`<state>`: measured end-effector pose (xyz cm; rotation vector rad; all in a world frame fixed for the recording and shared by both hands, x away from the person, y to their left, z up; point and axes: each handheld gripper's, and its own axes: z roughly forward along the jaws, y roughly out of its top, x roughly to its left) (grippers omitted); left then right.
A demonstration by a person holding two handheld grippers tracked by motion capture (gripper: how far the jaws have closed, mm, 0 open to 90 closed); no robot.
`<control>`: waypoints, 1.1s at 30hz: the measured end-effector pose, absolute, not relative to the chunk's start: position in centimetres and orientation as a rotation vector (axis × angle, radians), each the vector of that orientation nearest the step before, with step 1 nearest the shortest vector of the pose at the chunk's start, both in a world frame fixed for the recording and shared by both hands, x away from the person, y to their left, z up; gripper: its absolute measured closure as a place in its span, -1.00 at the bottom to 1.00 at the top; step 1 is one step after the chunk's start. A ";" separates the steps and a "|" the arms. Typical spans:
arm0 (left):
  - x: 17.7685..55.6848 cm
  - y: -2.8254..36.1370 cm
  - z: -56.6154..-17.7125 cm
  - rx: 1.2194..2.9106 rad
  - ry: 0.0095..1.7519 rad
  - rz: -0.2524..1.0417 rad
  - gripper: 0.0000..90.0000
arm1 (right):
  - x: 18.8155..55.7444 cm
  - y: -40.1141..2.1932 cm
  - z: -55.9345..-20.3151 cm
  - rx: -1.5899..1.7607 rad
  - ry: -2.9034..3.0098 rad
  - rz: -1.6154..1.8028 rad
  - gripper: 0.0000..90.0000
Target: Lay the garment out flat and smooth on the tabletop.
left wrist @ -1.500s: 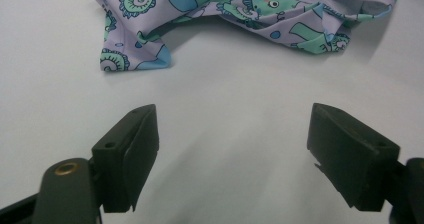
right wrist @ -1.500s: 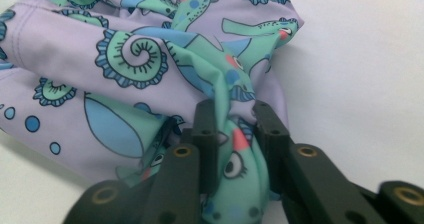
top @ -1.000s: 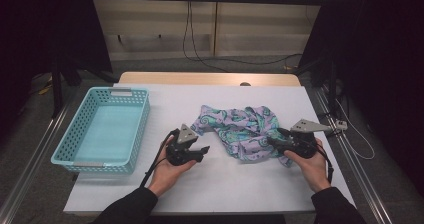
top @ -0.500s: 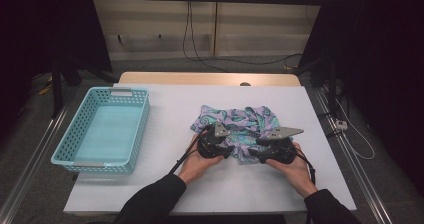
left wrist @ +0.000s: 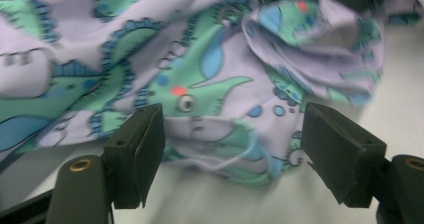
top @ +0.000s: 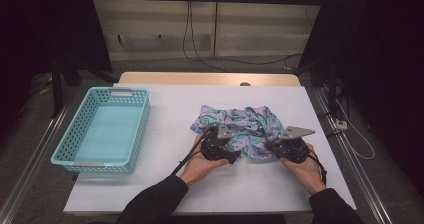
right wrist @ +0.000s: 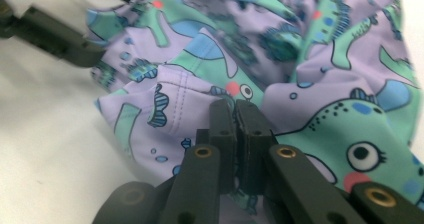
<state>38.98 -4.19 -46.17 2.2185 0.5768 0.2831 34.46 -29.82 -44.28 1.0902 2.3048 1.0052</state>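
Observation:
A crumpled lilac garment (top: pixel 245 126) printed with green dinosaurs lies on the white table (top: pixel 170 109), right of centre. My left gripper (top: pixel 233 155) is at its front left edge. Its jaws have just been opening and stand wide apart in the left gripper view, with the garment's (left wrist: pixel 200 59) hem between the left gripper's (left wrist: pixel 232 149) pads, untouched. My right gripper (top: pixel 271 147) is at the front right edge. Its jaws have just been closing. In the right gripper view my right gripper (right wrist: pixel 236 119) is pressed together on a fold of the garment (right wrist: pixel 325 84).
A light blue plastic basket (top: pixel 144 119) with nothing in it stands at the table's left side. The left gripper's jaw (right wrist: pixel 55 34) shows at the upper left of the right gripper view. Bare white table lies in front of the hands.
Both hands have come inward to the garment's front edge, the left moving right, the right moving left. The right jaws have closed on the fabric.

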 end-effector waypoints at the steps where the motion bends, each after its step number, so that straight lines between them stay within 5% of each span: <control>1: 39.0 -4.5 -46.4 2.236 0.578 0.299 -0.42 | 34.4 -30.1 -44.4 1.090 2.303 1.007 0.94; 4: 39.0 -5.0 -46.6 2.231 0.631 0.292 -0.23 | 34.2 -30.6 -44.4 1.101 2.301 1.024 0.94; 8: 39.5 -4.7 -46.3 2.229 0.669 0.241 0.76 | 34.0 -30.6 -44.5 1.098 2.313 1.045 0.94; 9: 39.7 -4.3 -46.2 2.222 0.687 0.226 0.82 | 34.0 -30.5 -44.5 1.097 2.315 1.051 0.94; 22: 39.4 3.9 -43.6 2.113 0.785 0.202 0.87 | 32.9 -29.6 -43.5 1.054 2.313 1.145 0.94; 33: 35.0 8.6 -43.2 2.107 0.774 0.171 0.87 | 31.5 -29.9 -43.4 1.049 2.311 1.172 0.94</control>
